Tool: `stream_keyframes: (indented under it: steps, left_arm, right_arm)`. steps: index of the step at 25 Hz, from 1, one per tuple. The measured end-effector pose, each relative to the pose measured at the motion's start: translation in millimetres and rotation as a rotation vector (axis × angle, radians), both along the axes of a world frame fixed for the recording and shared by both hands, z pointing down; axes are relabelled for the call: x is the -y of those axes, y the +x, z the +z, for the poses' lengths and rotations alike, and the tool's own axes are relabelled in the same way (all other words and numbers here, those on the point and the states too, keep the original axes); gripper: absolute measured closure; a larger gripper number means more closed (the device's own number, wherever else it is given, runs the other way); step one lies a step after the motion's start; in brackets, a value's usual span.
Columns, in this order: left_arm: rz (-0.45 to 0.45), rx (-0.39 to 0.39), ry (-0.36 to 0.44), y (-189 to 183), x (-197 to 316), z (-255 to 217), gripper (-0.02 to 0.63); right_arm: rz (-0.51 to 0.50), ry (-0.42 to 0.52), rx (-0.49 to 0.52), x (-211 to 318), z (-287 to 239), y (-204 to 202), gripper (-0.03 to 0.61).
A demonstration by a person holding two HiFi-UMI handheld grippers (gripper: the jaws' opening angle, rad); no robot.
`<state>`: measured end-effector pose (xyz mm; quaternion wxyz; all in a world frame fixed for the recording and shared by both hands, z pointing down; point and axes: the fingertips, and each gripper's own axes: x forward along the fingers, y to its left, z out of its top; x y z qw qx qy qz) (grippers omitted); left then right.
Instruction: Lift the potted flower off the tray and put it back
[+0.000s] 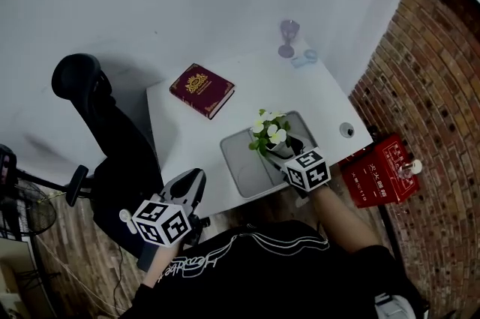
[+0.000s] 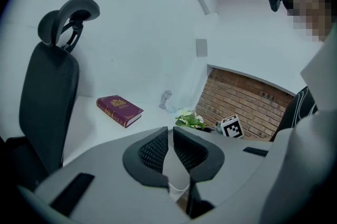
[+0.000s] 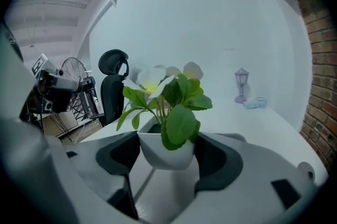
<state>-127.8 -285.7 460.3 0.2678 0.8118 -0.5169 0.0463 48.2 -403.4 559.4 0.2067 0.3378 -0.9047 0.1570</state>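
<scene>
The potted flower (image 1: 271,136), white blooms and green leaves in a small white pot (image 3: 166,150), is over the right part of the grey tray (image 1: 247,164) near the table's front edge. My right gripper (image 1: 289,152) is shut on the pot, one pad against each side of it (image 3: 167,153). Whether the pot's base rests on the tray I cannot tell. My left gripper (image 1: 191,181) hangs at the table's front left edge, away from the tray. Its jaws are shut with nothing between them (image 2: 170,137).
A dark red book (image 1: 202,89) lies on the white table (image 1: 187,137) behind the tray. A small purple lamp figure (image 1: 288,37) and a pale blue item (image 1: 304,57) stand at the far corner. A black office chair (image 1: 97,115) is on the left, a red box (image 1: 379,169) on the right.
</scene>
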Motion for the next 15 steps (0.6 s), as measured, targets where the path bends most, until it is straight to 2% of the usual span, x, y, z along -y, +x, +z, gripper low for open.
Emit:
stream_keyframes:
  steps: [9,15]
  left_arm:
    - [-0.029,-0.002,-0.025,-11,12,23,0.561]
    - [-0.037,-0.016,-0.013,-16,17,21,0.561]
  right_arm:
    - [-0.041,-0.043,-0.064,17,43,-9,0.249]
    - [-0.054,-0.064,-0.13,17,56,-10,0.249]
